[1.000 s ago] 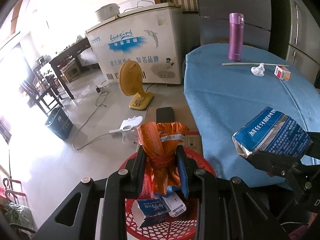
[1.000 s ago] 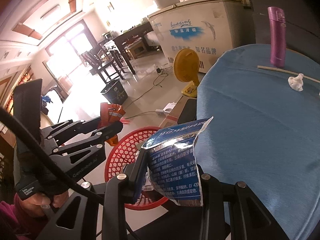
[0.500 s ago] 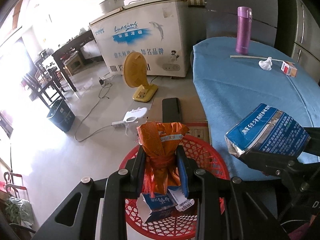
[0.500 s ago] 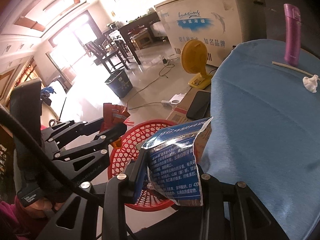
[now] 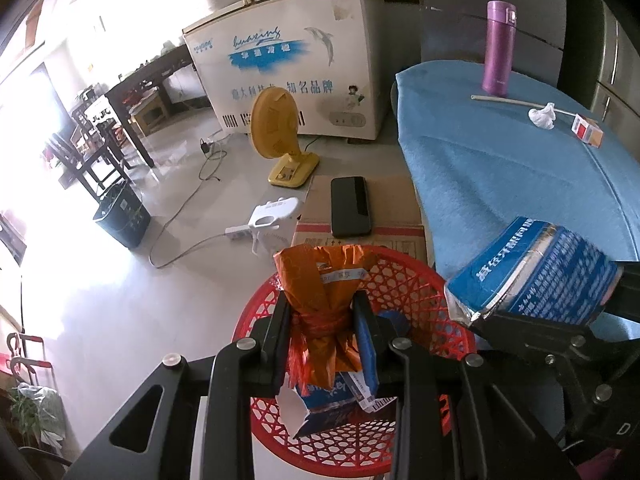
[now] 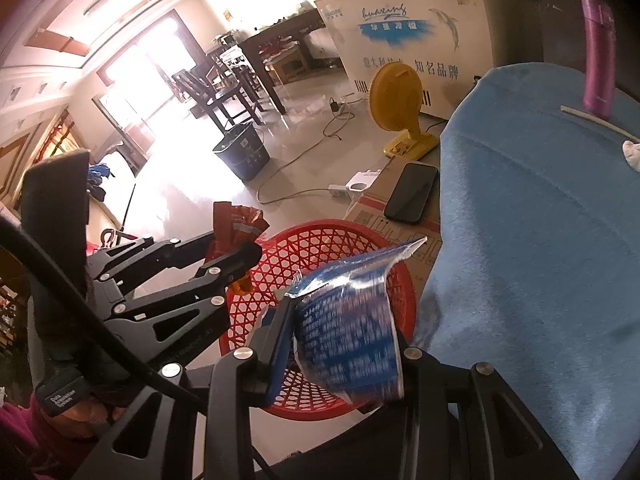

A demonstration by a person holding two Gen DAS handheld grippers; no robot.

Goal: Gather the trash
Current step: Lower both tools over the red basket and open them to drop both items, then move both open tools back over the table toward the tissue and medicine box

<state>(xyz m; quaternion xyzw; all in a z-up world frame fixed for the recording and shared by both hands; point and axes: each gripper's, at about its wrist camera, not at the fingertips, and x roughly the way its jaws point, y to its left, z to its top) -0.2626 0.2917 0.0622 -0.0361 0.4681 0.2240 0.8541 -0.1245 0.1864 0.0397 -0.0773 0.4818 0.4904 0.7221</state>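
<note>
Left hand-held gripper (image 5: 323, 320): lower centre of the left wrist view, jaws clamped on a crumpled orange wrapper (image 5: 320, 292) tied with red string, held over the basket.
Right hand-held gripper (image 6: 344, 344): lower centre of the right wrist view, jaws opening, the blue carton (image 6: 348, 324) between its pads.
Red basket (image 5: 424, 280): lower centre of the left wrist view, on the floor beside the counter (image 5: 500, 168); a torn blue-and-white carton (image 5: 324, 400) lies inside.
Counter: right half of the frame, under a blue cloth; a purple flask (image 5: 498, 48) stands upright at the upper right, with a white straw (image 5: 504, 100), a crumpled tissue (image 5: 542, 117) and a small red-and-white box (image 5: 587, 131) near it.
Cardboard box (image 5: 400, 204): centre of the frame, above the basket, a black phone (image 5: 350, 206) lying on it.
Floor: a yellow fan (image 5: 276, 132) in front of a white chest freezer (image 5: 296, 60), upper centre.
</note>
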